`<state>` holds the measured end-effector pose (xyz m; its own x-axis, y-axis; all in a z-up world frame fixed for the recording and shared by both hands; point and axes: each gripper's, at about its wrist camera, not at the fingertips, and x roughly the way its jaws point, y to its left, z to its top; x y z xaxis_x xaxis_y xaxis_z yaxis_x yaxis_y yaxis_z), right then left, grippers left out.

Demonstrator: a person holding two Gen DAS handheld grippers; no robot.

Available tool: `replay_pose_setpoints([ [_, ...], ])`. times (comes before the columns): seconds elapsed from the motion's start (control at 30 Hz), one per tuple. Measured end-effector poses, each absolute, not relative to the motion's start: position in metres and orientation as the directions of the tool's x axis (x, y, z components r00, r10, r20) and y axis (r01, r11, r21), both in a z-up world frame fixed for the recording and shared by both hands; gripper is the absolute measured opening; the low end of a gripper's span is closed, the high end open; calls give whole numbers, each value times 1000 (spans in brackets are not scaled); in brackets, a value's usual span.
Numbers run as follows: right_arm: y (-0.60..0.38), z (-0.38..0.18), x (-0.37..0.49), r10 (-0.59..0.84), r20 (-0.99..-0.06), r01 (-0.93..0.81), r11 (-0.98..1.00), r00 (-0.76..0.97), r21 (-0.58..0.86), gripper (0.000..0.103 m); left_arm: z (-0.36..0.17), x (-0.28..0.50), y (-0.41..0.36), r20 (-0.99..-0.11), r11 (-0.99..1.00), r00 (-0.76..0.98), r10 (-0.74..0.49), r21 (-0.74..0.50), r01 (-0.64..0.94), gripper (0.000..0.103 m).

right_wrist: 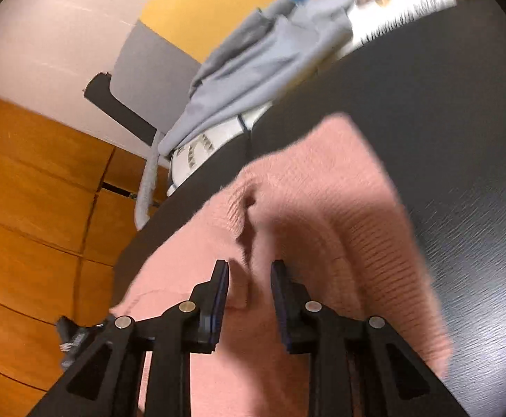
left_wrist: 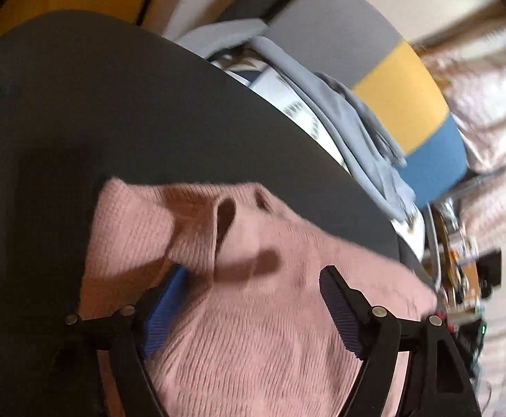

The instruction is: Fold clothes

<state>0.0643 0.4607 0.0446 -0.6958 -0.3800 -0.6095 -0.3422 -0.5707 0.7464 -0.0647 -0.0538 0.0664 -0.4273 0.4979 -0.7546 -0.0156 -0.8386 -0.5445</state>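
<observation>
1. Left wrist view: the left gripper (left_wrist: 253, 278) hangs with its jaws spread wide, holding nothing, right over the pink knit sweater (left_wrist: 253, 312). The sweater lies rumpled on the dark round table (left_wrist: 96, 104), running from 11 o'clock toward 4 o'clock. A grey garment (left_wrist: 350, 118) sits at 1 o'clock, past the table edge.

2. Right wrist view: the right gripper (right_wrist: 249, 274) has its jaws narrowly parted, a ridge of sweater (right_wrist: 322, 191) between them; whether it pinches cannot be told. The right looks nearer a grasp.

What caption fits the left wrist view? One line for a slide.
Open left gripper poised over a rumpled pink knit sweater on the black table.
</observation>
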Motion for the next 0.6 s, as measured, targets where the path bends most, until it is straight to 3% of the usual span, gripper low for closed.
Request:
replay_pose_setpoints([
  [0.17,441,46,43,-403,-619,-266,-650,-674,712,26,63,-76,-49,-764,-835,-438,474,-548,50,87],
  [0.2,437,47,39,-394,-632,-250,-680,-667,689,11,62,-77,-46,-769,-849,-442,462,-528,30,87],
  [0.23,432,48,35,-386,-644,-234,-709,-661,665,4,62,-78,-44,-773,-862,-447,450,-507,9,82],
  [0.33,434,58,34,-396,-612,-199,-707,-684,679,3,62,-76,-45,-801,-904,-452,393,-427,-29,17],
  [0.47,451,76,43,-433,-508,-157,-626,-745,764,3,68,-71,-74,-708,-799,-433,558,-599,-50,10],
  [0.6,464,87,53,-455,-455,-133,-579,-766,804,3,76,-65,-96,-643,-729,-435,631,-683,-47,8],
])
